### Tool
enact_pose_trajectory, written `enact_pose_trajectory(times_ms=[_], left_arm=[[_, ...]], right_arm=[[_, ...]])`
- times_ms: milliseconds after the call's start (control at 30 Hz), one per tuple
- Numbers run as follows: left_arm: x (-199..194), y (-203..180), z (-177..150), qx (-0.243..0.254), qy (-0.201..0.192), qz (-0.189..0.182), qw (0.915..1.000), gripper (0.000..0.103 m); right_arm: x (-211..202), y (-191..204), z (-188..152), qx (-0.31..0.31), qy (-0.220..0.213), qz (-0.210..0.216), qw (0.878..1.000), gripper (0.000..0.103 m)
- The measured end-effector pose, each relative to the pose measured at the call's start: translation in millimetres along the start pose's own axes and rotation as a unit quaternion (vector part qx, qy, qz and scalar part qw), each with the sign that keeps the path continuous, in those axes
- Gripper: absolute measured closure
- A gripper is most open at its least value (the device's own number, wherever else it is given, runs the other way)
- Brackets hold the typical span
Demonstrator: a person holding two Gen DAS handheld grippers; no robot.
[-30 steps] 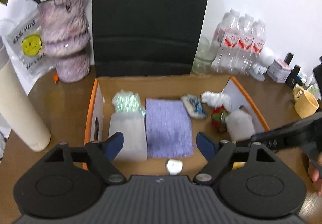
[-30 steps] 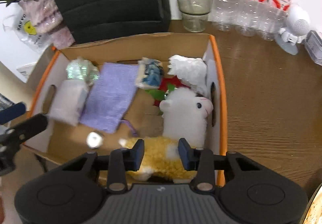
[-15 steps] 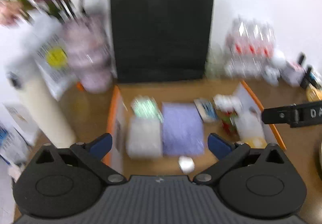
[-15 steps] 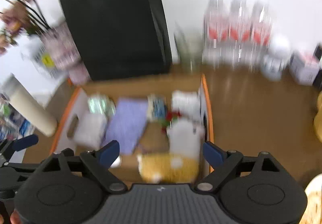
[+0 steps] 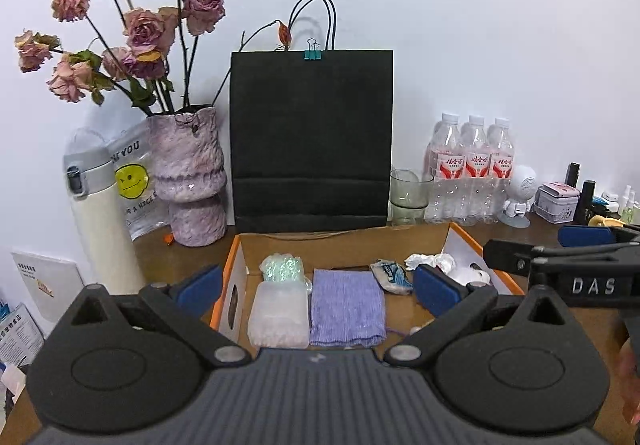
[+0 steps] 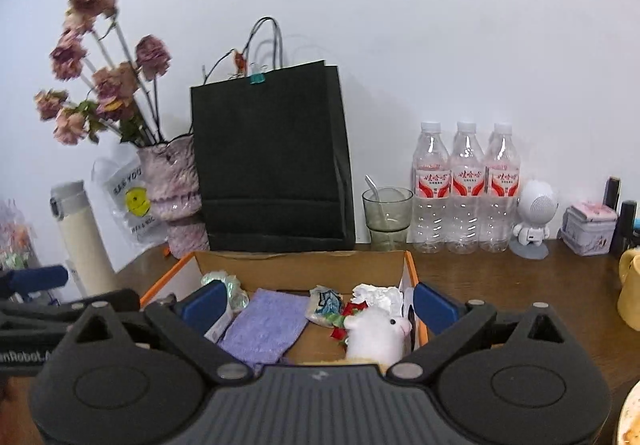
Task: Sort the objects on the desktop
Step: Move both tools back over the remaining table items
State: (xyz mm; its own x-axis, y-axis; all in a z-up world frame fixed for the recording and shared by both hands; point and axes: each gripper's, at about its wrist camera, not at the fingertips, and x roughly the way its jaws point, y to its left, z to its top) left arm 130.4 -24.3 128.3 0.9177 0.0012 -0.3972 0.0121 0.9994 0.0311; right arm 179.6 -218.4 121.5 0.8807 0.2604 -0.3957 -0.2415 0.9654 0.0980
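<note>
Both grippers are hanging empty over the near rim of the cardboard box [image 6: 408,265] on the table [image 6: 520,277]. Left gripper [image 5: 316,285] fingers are standing spread; right gripper [image 6: 316,303] fingers are opening, gripping nothing. The plush toy [image 6: 376,337], purple cloth [image 6: 264,325] and wrapped packets are lying inside the box, apparently sorted.

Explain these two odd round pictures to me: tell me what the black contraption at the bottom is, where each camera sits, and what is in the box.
Each picture comes from a camera mounted on a hand-held gripper, looking forward along its jaws. A person carries one in each hand. The left gripper is open and empty. The right gripper has its jaws opening, gripping nothing. Ahead, on the wooden desk, stands a cardboard box holding a purple cloth, a plastic bag, crumpled tissue and a white plush toy. Behind it stands a black paper bag.
</note>
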Motion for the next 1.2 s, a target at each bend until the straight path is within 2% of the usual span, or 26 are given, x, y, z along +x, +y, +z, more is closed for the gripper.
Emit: enact_pose_trajectory(times_ms=[133,300,467,600,700,800,933,1033,1200], left_arm=[[-28,2,-26,0.006,0.016,0.022,0.9996,0.000],[-74,8,-77,0.013,0.034,-0.004,0.9993,0.000],[-119,13,-119,0.022,0.047,-0.005,0.9986,0.000],[-151,28,-155,-0.025,0.080,-0.003,0.9965,0.000],[-170,36,-175,-0.016,0.106,-0.020,0.9940,0.000],[-186,48,-188,-0.002,0.108,-0.003,0.9941,0.000],[-190,69,-193,-0.037,0.123,0.007,0.9917,0.000],[-178,72,-189,-0.045,0.122,0.010,0.9915,0.000],[-135,79,-162,0.008,0.085,-0.005,0.9964,0.000]], right_arm=[[-26,14,-17,-0.022,0.018,-0.013,0.999,0.003],[-76,32,-71,-0.051,0.024,-0.001,0.998,0.003],[-106,40,-120,-0.029,0.091,0.018,0.995,0.003],[-141,44,-151,-0.018,0.099,0.016,0.995,0.003],[-170,40,-173,-0.006,0.109,0.043,0.993,0.003],[-197,34,-187,-0.025,0.101,0.042,0.994,0.003],[-212,20,-188,0.000,0.095,0.052,0.994,0.006],[-206,19,-183,0.006,0.086,0.059,0.995,0.010],[-177,20,-176,0.009,0.087,0.074,0.993,0.019]])
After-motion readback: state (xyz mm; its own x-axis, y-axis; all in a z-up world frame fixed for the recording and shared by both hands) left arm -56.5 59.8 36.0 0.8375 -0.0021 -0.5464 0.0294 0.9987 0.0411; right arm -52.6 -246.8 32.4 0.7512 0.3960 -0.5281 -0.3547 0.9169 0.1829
